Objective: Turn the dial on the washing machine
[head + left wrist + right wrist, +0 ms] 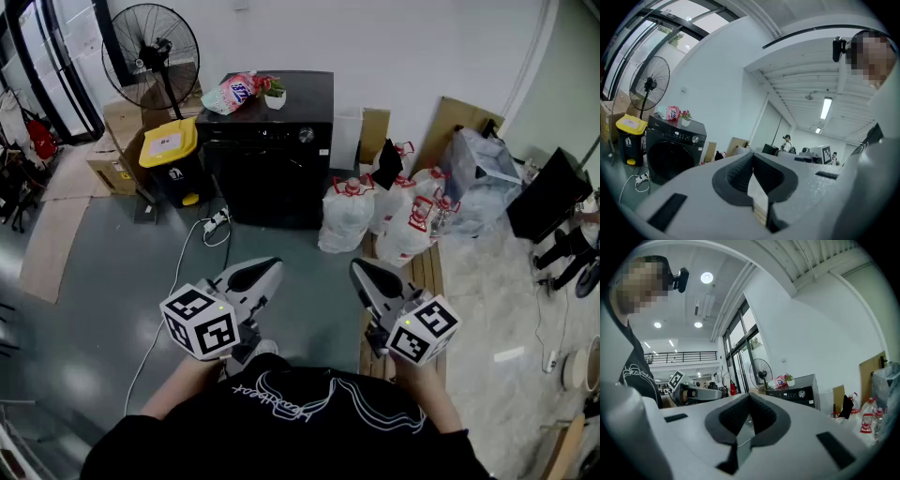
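Observation:
The black washing machine point(272, 150) stands against the far wall, with its round silver dial point(306, 135) at the upper right of the front panel. The dial point(695, 139) also shows in the left gripper view, and small in the right gripper view as the dial point(802, 393). My left gripper point(272, 267) and right gripper point(361, 272) are held close to my body, well short of the machine. Both are shut, their jaw tips meet, and nothing is between them.
A detergent bag point(236, 92) and a small potted plant point(275, 94) sit on the machine's top. A yellow-lidded bin point(171, 155) and a standing fan point(150, 52) are at its left. White tied bags point(375, 211) lie at its right. A white power cord point(192, 253) runs across the floor.

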The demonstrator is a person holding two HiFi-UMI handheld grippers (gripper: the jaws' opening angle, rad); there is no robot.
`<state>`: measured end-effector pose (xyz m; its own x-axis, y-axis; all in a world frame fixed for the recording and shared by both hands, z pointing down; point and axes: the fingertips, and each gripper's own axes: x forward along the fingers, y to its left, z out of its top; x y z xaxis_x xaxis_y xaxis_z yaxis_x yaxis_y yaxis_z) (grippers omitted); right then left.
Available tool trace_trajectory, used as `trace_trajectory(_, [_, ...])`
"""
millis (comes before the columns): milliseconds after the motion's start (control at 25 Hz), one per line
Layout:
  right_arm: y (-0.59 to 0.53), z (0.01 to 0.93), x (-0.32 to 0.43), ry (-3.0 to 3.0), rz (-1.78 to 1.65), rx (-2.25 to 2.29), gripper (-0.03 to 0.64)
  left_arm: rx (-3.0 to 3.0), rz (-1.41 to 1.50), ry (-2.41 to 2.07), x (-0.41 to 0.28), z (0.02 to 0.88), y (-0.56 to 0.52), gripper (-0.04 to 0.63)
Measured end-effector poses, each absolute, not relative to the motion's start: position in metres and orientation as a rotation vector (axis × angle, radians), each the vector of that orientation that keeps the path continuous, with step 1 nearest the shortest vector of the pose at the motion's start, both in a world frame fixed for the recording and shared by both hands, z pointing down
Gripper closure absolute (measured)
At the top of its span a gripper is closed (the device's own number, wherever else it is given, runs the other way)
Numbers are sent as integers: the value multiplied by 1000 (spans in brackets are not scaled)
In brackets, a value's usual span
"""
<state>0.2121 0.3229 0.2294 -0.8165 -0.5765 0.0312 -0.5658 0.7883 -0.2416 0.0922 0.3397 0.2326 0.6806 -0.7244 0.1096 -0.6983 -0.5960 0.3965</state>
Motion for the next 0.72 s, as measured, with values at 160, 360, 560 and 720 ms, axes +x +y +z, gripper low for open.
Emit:
trace_trajectory(160, [318, 224, 214, 2940, -315, -948, 614, 2491, -86, -1124, 93, 232, 335, 591])
trace_trajectory(360, [319, 228, 213, 2992, -294, -935, 614, 2487, -86, -1120, 97, 231, 336, 591])
trace_trajectory(560, [313, 216, 215, 2998, -124, -1012, 599, 2474, -101, -1133, 94, 225, 334, 591])
trace_trajectory(720, [307, 214, 217, 2995, -63, -1046, 435, 2468, -120, -1141, 92, 222, 334, 589])
